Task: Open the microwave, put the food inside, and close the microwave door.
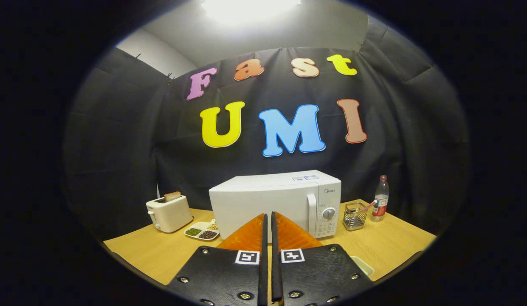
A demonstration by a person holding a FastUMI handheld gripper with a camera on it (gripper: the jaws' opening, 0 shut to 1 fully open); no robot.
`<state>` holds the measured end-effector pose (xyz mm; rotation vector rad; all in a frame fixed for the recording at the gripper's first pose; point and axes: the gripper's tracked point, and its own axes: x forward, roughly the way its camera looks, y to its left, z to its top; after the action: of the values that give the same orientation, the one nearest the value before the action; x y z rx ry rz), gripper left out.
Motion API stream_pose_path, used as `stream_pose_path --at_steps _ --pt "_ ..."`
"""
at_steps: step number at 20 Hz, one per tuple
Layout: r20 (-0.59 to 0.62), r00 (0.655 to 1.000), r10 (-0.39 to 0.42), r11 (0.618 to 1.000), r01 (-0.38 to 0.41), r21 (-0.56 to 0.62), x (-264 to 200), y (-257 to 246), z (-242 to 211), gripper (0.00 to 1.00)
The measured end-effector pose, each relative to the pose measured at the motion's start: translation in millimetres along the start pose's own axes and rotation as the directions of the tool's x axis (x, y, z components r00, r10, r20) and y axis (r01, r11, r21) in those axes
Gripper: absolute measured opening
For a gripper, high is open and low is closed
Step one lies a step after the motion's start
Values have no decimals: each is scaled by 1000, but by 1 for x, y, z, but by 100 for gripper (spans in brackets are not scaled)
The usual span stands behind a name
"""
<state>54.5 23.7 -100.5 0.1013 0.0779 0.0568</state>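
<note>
The gripper (pixel 267 217) sits low over the tabletop (pixel 390 246) with its two fingers (pixel 246 238) drawn together, only a thin slit between them and nothing held there. Just behind the right finger, at about four o'clock from the tips, a pale dish edge (pixel 364 265) peeks out; what it holds is hidden, so I cannot tell whether this is the food.

Straight ahead at twelve o'clock, just beyond the fingertips, stands the white microwave (pixel 263 199), door shut, its upright handle (pixel 312 212) and round dial (pixel 328 213) on the right-hand side of the front.

At about ten o'clock from the tips, beside the microwave's lower left corner, lies a small divided dish (pixel 202 230): one compartment holds something green, one something dark reddish-brown, and a third something pale. Farther out along the same direction stands a cream toaster (pixel 169 213) with a slice of toast (pixel 173 196) poking upright from its slot.

At about two o'clock, just right of the microwave, is a wire mesh holder (pixel 355 216) with a pink-tipped utensil leaning inside it. Next to that, a little farther right, a clear bottle (pixel 380 205) with a red cap and red label stands upright near the black cloth wall (pixel 119 140).
</note>
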Motion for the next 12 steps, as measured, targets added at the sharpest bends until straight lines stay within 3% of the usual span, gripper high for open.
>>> stream_pose_path --at_steps 4,12 --pt "44 999 -1 997 4 -72 -32 -2 21 4" --pt "113 994 11 997 -2 -80 -74 0 46 4"
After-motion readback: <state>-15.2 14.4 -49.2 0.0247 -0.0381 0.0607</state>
